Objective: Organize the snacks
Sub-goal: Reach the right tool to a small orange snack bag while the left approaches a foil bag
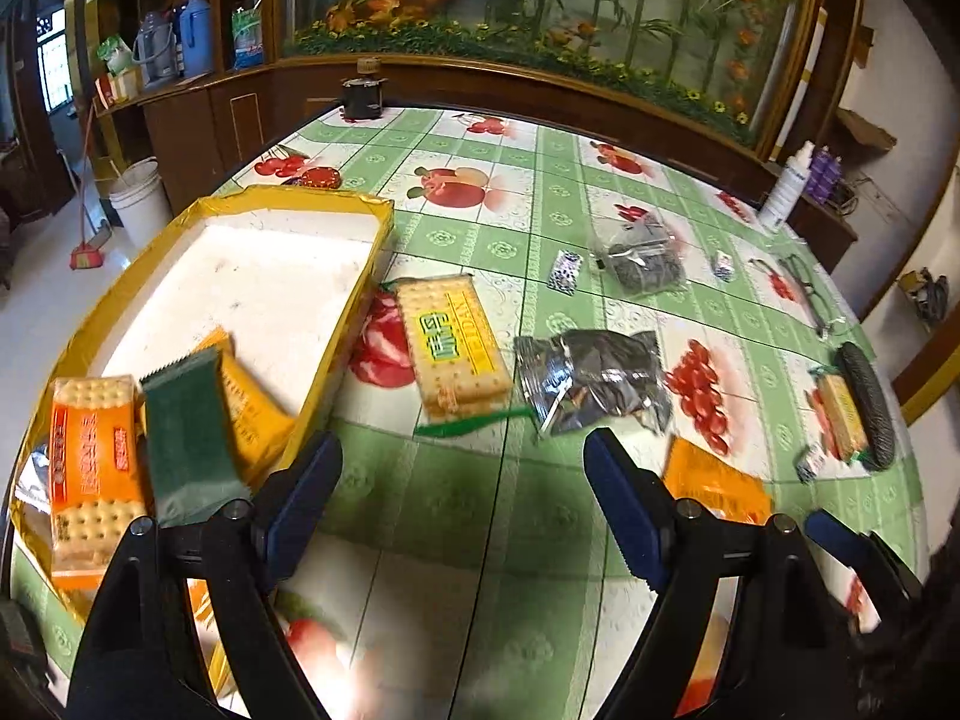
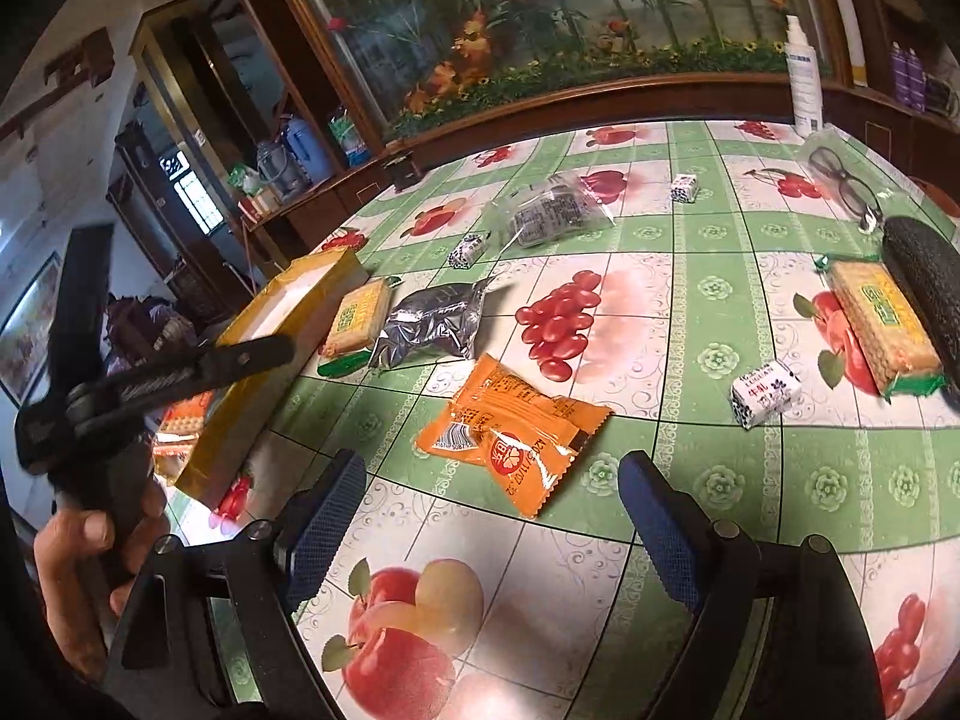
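A gold-rimmed white box sits at the table's left and holds an orange cracker pack, a green packet and an orange packet. My left gripper is open and empty, just right of the box's near corner. Ahead of it lie a yellow cracker pack and a silver-black bag. My right gripper is open and empty, just short of an orange packet. The box, cracker pack and silver bag also show in the right wrist view.
Also on the fruit-print tablecloth: a clear bag of dark snacks, small white candies, a second cracker pack, a black case, glasses and a spray bottle. The left gripper tool shows at left.
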